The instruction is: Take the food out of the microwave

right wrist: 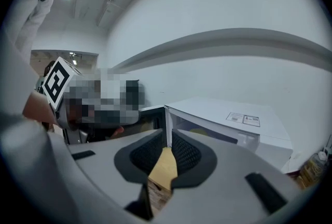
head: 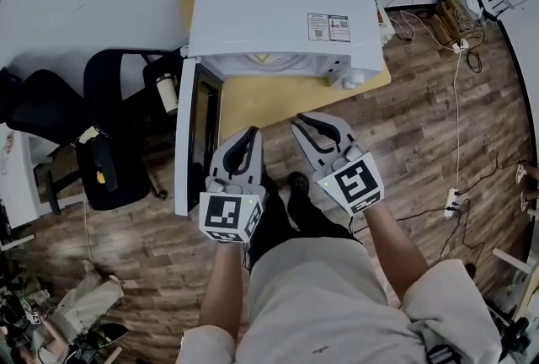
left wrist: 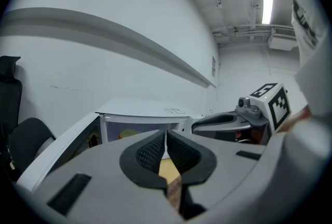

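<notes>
The white microwave (head: 282, 13) stands on a tan table (head: 261, 105) with its door (head: 184, 143) swung open to the left. Inside the cavity lies yellowish food (head: 268, 61) on something white; in the left gripper view the food (left wrist: 129, 134) is a small yellow patch. Both grippers hover side by side in front of the opening, apart from it. My left gripper (head: 251, 132) (left wrist: 165, 135) is shut and empty. My right gripper (head: 317, 118) (right wrist: 168, 137) has a narrow gap between its pads, with nothing in it.
A black office chair (head: 109, 135) stands left of the open door, with a pale cup (head: 167, 93) beside it. Cables and a power strip (head: 455, 198) lie on the wooden floor to the right. A small white object (head: 347, 80) sits at the table's right front corner.
</notes>
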The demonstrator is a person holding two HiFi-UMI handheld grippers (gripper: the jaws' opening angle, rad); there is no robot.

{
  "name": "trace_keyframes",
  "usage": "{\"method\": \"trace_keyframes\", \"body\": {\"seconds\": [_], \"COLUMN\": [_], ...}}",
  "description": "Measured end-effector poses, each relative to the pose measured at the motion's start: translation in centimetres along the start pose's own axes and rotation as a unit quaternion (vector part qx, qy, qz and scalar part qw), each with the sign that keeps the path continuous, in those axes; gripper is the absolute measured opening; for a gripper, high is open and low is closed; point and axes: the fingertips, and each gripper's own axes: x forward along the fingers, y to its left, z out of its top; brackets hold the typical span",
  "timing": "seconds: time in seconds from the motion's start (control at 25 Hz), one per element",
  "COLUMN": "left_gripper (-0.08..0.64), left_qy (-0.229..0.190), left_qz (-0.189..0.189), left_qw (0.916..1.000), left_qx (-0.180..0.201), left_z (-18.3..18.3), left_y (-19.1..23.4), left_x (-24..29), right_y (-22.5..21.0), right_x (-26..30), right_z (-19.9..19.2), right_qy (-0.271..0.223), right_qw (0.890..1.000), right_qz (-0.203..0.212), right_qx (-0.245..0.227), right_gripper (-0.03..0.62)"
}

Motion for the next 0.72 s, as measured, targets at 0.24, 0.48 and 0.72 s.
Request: {"method": "trace_keyframes", "body": {"seconds": [0.24,0.48,0.72], "left_gripper": [0.011,0.011,0.011], "left_qy": [0.009,0.015,0.024], "left_qz": [-0.009,-0.011,-0.013], "left_qw": [0.9999,0.9998,0.9996], "left_qx": [-0.007,-0.012,-0.012], "left_z": [-1.3,-2.3,-3.6], "left_y": [1.4,3.1,4.8], "left_x": [1.9,3.5,5.0], "right_y": [-0.6,-1.8,-3.3], "right_x": [2.0,4.6,7.6], "right_z": [-1.5,-3.5,-5.6], "right_qy": [0.02,0.043,0.071], "right_qw": [1.0,0.998,0.994], "right_qz": [-0.003,-0.007,-0.019], "right_qx": [-0.015,-0.036,-0.079], "right_gripper": [0.067,0.089,0.127]}}
